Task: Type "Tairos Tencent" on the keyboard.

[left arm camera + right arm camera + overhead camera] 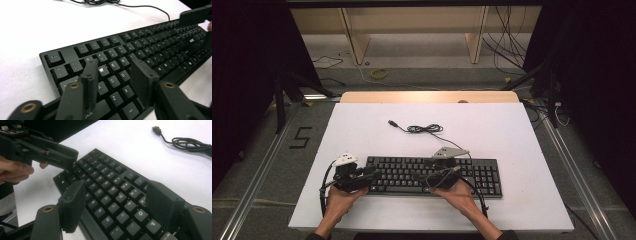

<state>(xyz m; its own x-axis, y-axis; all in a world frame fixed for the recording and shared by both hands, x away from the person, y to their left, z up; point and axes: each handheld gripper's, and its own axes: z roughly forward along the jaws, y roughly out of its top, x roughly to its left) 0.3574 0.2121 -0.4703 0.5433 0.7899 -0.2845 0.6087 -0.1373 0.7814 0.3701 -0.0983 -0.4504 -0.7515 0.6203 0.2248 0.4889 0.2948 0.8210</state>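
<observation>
While both my hands angle low over the keyboard [432, 175] on the tabletop [362, 130], left gripper [116, 82] and right gripper [117, 205] fingers spread wide above the keys, holding nothing.

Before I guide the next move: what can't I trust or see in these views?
- Keyboard: high view, keys under both grippers hidden; legends too small.
- Left gripper: own view, whether jaws touch keys unclear.
- Right gripper: own view, bottom edge cuts nearest keys.
- Cable: high view, its join to the keyboard hidden behind the right gripper.
</observation>
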